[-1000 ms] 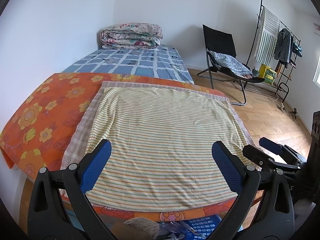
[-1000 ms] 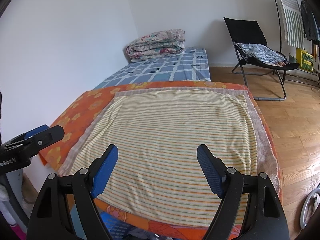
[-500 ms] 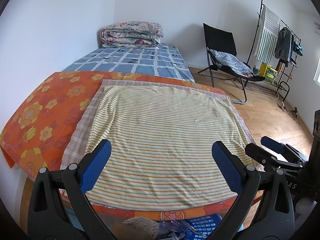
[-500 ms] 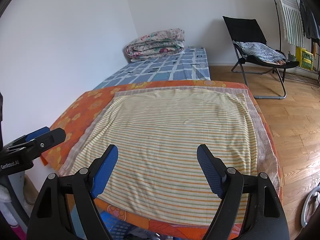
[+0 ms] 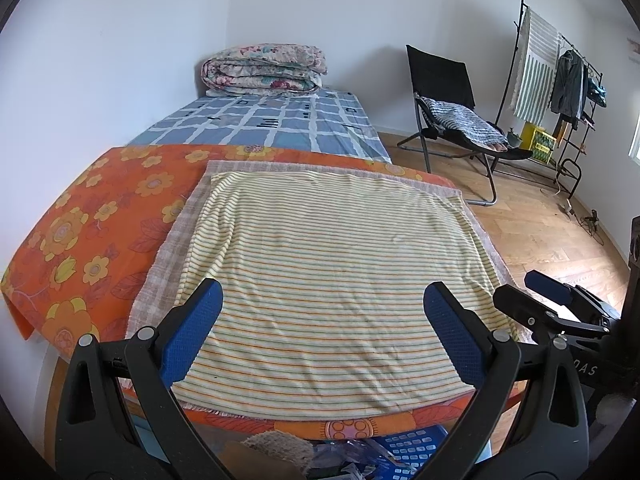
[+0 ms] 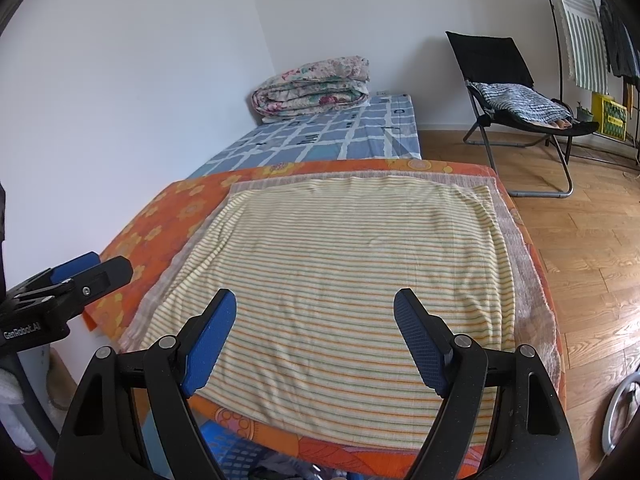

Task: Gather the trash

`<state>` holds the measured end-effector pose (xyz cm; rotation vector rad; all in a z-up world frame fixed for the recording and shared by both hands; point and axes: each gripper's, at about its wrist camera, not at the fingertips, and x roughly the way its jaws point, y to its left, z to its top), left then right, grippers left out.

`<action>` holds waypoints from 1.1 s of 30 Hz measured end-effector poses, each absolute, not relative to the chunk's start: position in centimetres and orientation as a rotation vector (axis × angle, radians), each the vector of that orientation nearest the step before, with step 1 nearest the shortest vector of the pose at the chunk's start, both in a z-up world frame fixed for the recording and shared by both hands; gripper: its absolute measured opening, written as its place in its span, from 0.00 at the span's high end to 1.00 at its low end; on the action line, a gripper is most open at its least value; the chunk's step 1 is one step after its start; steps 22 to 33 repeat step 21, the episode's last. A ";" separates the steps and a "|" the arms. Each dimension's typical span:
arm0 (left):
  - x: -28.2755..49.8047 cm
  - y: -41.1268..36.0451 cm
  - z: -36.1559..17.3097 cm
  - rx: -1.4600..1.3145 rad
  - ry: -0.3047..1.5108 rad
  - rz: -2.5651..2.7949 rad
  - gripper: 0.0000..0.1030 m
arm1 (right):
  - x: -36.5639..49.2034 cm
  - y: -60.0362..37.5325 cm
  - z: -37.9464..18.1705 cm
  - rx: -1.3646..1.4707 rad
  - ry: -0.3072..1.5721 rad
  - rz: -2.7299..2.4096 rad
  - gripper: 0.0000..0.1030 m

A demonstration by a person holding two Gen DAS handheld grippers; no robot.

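No piece of trash shows on the striped yellow cloth [image 5: 332, 264] that covers the table; the cloth also shows in the right wrist view [image 6: 352, 276]. My left gripper [image 5: 320, 320] is open and empty above the cloth's near edge. My right gripper [image 6: 314, 328] is open and empty, also above the near part of the cloth. Each gripper shows at the edge of the other's view, the right one [image 5: 548, 300] and the left one [image 6: 80, 276]. A blue basket [image 5: 408, 446] with mixed items sits below the table's front edge, partly hidden.
An orange flowered cloth [image 5: 88, 220] lies under the striped one. Behind the table is a bed with a blue checked sheet [image 5: 272, 124] and a folded quilt [image 5: 264, 68]. A black folding chair [image 5: 452, 104] and a clothes rack [image 5: 560, 80] stand on the wooden floor at right.
Both views have shifted only slightly; the right gripper sits a little lower in the left wrist view. Both grippers stay open and empty.
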<state>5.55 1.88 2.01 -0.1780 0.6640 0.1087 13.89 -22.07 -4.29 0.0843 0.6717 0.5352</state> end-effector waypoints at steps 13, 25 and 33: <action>5.5 2.2 1.9 -0.138 0.679 0.155 0.01 | 13.8 -22.0 -4.5 0.091 0.687 0.553 0.21; 5.3 2.0 1.9 -0.111 0.673 0.166 0.01 | 13.7 -22.0 -4.4 0.089 0.688 0.552 0.21; 5.3 2.0 1.9 -0.111 0.673 0.166 0.01 | 13.7 -22.0 -4.4 0.089 0.688 0.552 0.21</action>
